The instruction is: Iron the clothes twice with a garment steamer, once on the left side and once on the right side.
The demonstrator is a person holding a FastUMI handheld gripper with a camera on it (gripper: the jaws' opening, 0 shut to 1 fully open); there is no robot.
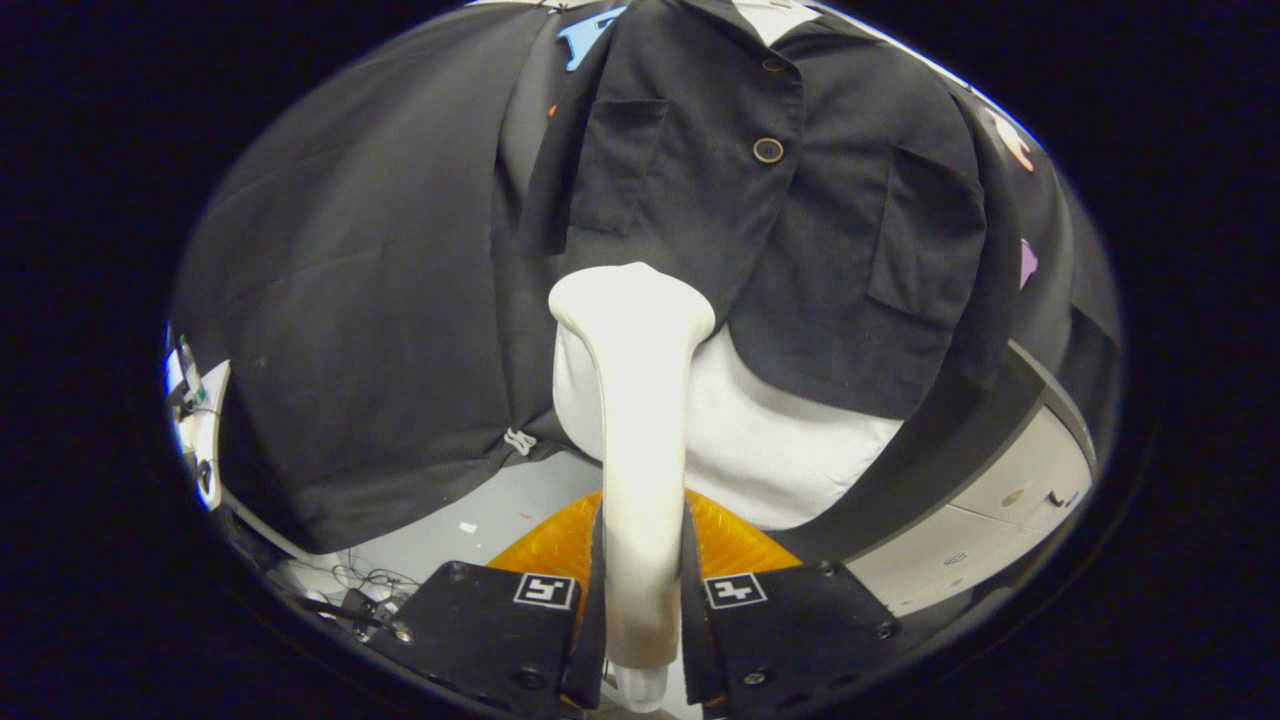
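From my remote station I record the gripper (642, 590) with both fingers (500, 620) clamped on the handle of the white garment steamer (635, 420); the black pads press against the handle from either side, with no gap showing. The steamer stands upright between the fingers, and its flared head rises ahead of them and faces the clothing.

The garment is a black jacket (800, 230) hanging just beyond the steamer head. It is closed at the front; I note a brown button (768, 150) near the centre, and a second one higher up near the collar. A patch pocket (925, 240) sits to the right of the buttons, and another pocket is to their left. The steamer head lies at the jacket's lower hem, left of centre; I cannot confirm whether it touches the fabric.

Under the hem a white garment or form (770, 440) shows. An orange ribbed object (735, 545) sits low behind the fingers. A white cabinet (1000, 500) stands at the lower right, and loose cables (365, 585) lie on the grey floor at the lower left.
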